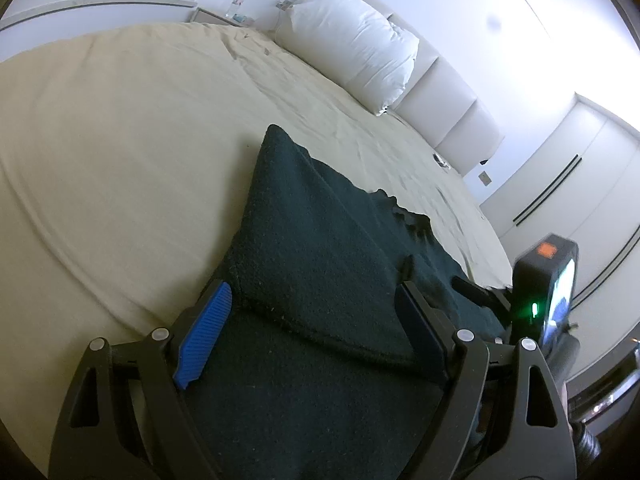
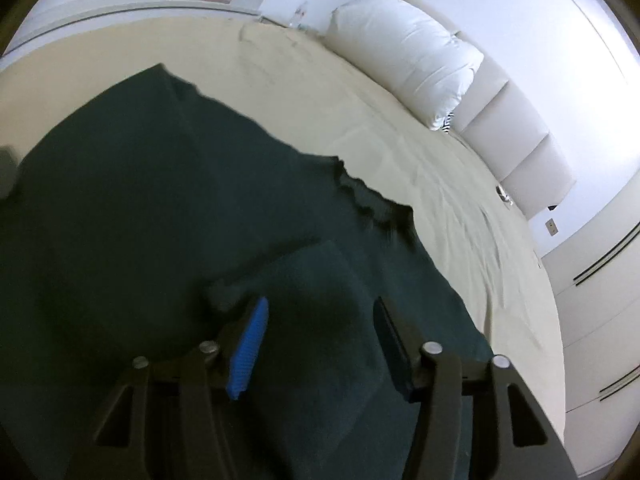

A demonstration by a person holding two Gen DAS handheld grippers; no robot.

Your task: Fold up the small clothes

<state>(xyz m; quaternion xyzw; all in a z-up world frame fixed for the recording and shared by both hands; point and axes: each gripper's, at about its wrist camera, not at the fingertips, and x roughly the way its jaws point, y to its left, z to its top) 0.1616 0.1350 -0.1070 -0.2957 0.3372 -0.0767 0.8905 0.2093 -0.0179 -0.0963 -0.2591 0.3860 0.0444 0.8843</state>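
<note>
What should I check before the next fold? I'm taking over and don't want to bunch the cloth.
1. Left gripper open over the dark green garment: ok.
2. Right gripper free of cloth: cannot tell; its pads stand apart, fabric lies beneath.
3. Garment lies flat: not ok; a fold ridge crosses it by the left gripper.
4. Beige sheet beyond the garment bare: ok.
5. White pillow clear of the garment: ok.

Both wrist views look closely down over the bed [image 1: 120, 140], sharing its pillow [image 2: 404, 56].
</note>
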